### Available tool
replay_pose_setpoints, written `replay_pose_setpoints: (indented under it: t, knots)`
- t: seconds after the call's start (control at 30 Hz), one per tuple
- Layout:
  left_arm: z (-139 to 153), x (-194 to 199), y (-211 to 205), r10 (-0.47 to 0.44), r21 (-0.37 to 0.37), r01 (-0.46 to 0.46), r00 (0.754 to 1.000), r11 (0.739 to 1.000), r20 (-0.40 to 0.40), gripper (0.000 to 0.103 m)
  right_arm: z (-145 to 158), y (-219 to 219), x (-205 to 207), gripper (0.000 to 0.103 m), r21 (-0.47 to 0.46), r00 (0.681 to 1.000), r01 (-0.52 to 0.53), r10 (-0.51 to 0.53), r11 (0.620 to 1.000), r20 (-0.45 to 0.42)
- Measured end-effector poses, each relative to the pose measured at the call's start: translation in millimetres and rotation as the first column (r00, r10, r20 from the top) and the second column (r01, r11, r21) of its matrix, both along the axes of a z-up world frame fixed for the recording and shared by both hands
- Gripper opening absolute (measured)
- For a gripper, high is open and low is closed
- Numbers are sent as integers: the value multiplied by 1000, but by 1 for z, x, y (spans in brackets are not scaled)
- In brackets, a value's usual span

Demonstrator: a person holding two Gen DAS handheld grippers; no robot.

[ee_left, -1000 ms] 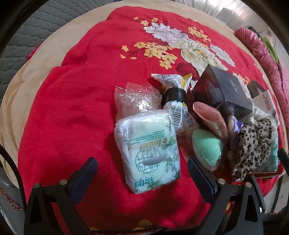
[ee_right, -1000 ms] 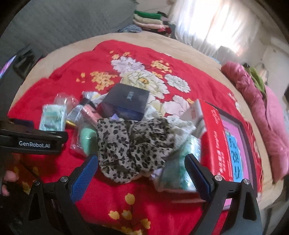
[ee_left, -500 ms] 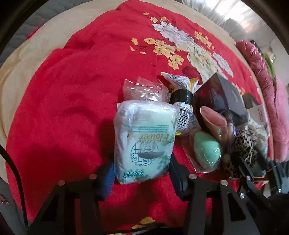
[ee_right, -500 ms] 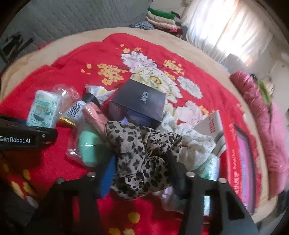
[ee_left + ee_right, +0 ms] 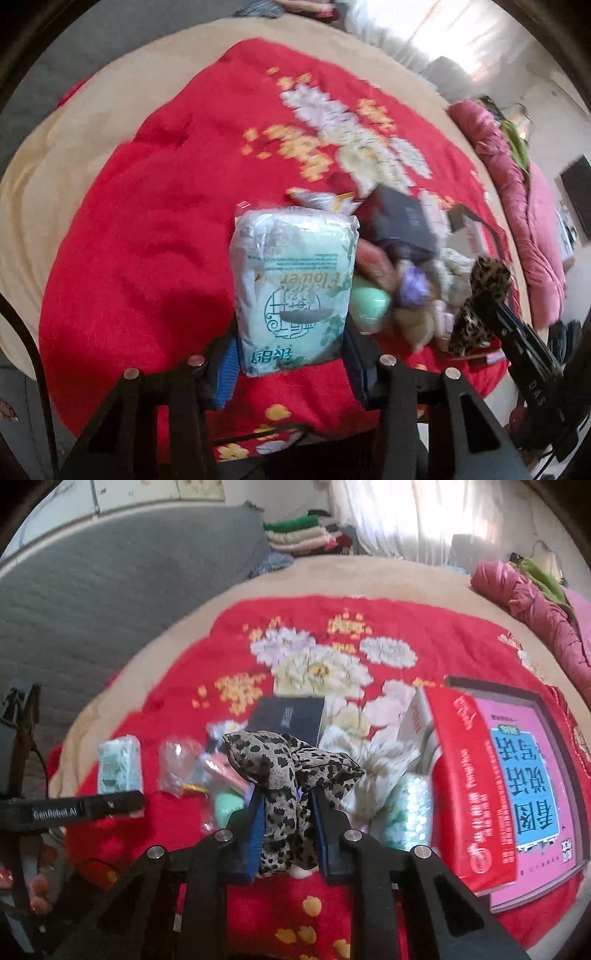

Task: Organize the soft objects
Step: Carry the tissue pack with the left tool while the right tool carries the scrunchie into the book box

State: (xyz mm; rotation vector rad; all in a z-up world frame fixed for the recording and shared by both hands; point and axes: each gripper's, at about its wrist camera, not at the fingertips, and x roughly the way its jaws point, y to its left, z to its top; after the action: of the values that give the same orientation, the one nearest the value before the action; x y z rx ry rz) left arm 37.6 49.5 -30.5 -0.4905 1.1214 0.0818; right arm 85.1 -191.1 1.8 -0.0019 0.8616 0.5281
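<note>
The tissue pack stands between the blue pads of the left gripper, its long axis running straight out along the fingers and away from the wrist, its lower end pinched and the rest raised clear of the red floral blanket; the jaws have just been closing and now press on its sides; it is a soft, pale green-and-white plastic-wrapped packet with printed lettering, its film creased and puffed above the grip. The leopard-print cloth is likewise clamped in the right gripper, whose jaws have just been closing on it; it bunches up above the pads in two lobes and hangs limp below them, thin and floppy. Each hand thus carries its own piece, and the coming move, as I judge it, turns on where each is set down: the red box lies just right of the right gripper; the remaining heap, with a dark box and a mint sponge, sits between the two.
</note>
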Motion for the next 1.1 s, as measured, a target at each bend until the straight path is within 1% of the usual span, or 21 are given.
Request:
replay_pose_setpoints:
  t: [0.1, 0.23, 0.4, 0.47, 0.53, 0.7, 0.87, 0.9, 1.0, 1.1]
  knots:
    - [23, 2, -21, -55, 21, 54, 997, 998, 45, 49, 19, -13, -4, 24, 16, 999, 24, -24, 1000, 34]
    - [48, 10, -53, -127, 35, 124, 988, 992, 92, 49, 46, -41, -10, 24, 33, 993, 79, -82, 996, 82]
    - [74, 23, -99, -222, 53, 217, 966, 975, 135, 49, 71, -97, -13, 24, 84, 972, 208, -216, 974, 96]
    - [84, 30, -123, -272, 81, 263, 951, 961, 146, 49, 77, -120, -13, 24, 98, 961, 250, -259, 963, 100]
    - [90, 36, -142, -298, 75, 289, 941, 954, 159, 49, 81, -139, -15, 24, 103, 950, 284, -294, 953, 107]
    - [95, 54, -190, -373, 84, 364, 913, 928, 164, 49, 89, -190, -16, 24, 104, 921, 359, -370, 927, 118]
    - [94, 71, -236, -445, 97, 434, 882, 895, 154, 49, 86, -233, -13, 24, 110, 893, 427, -438, 897, 102]
    - [93, 74, -241, -452, 94, 442, 879, 892, 150, 49, 85, -240, -13, 24, 116, 889, 436, -447, 893, 97]
    - [87, 88, -270, -489, 119, 476, 863, 871, 126, 49, 75, -265, -7, 24, 129, 874, 472, -482, 872, 64]
    - [80, 101, -293, -518, 132, 505, 849, 853, 100, 49, 58, -285, 4, 24, 119, 865, 497, -501, 860, 11]
